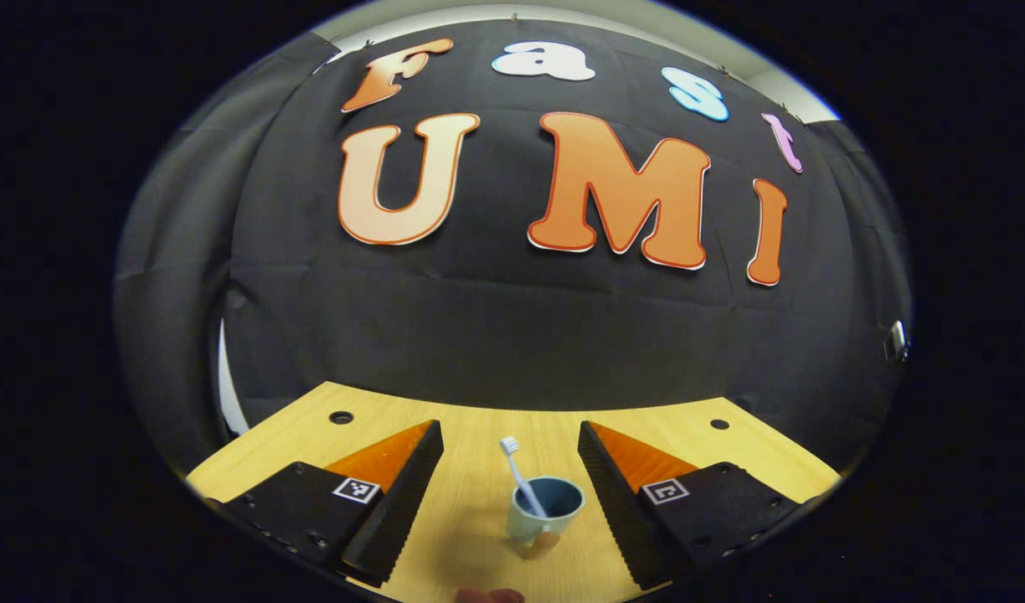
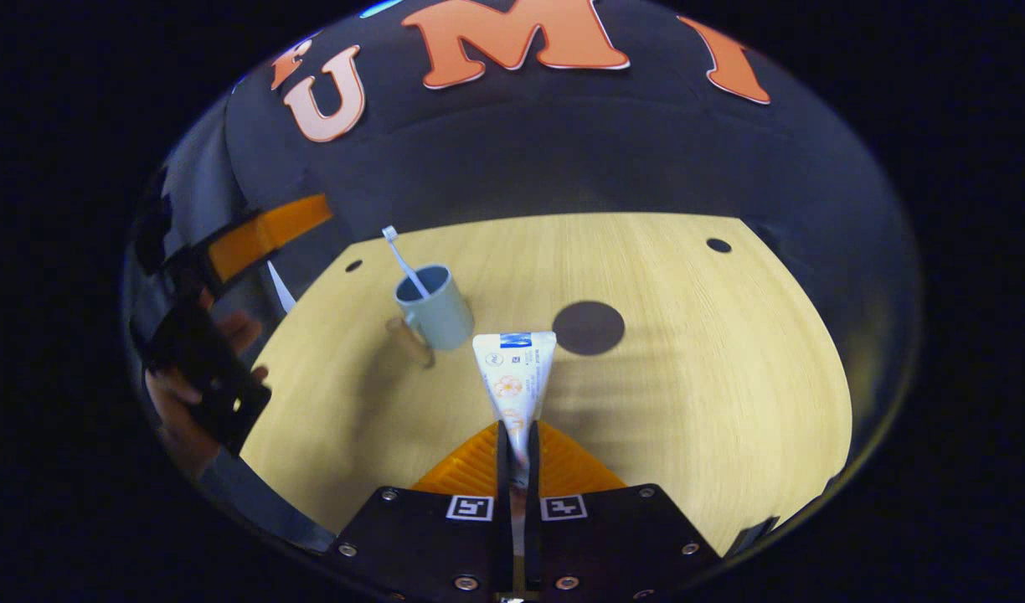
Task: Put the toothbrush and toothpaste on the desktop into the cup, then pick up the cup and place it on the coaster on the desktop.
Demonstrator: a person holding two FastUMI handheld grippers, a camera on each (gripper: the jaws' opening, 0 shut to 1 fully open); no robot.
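Cup (image 2: 439, 311) grey-blue; toothbrush (image 2: 402, 261) white; toothpaste (image 2: 512, 377) white, blue band, orange flowers; coaster (image 2: 589, 327) dark brown.

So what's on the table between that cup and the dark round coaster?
Nothing rests there: bare wood separates the cup and coaster. In the right gripper view, the held toothpaste tube's end shows in front of that gap.

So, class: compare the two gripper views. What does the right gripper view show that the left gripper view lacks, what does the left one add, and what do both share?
Right gripper view alone: the toothpaste clamped between the right gripper fingers, the dark round coaster, and a hand holding the other gripper at far left. Left gripper view alone: the left gripper with its fingers wide apart, nothing between them. Both share: the cup with the toothbrush standing in it, on the wooden desktop.
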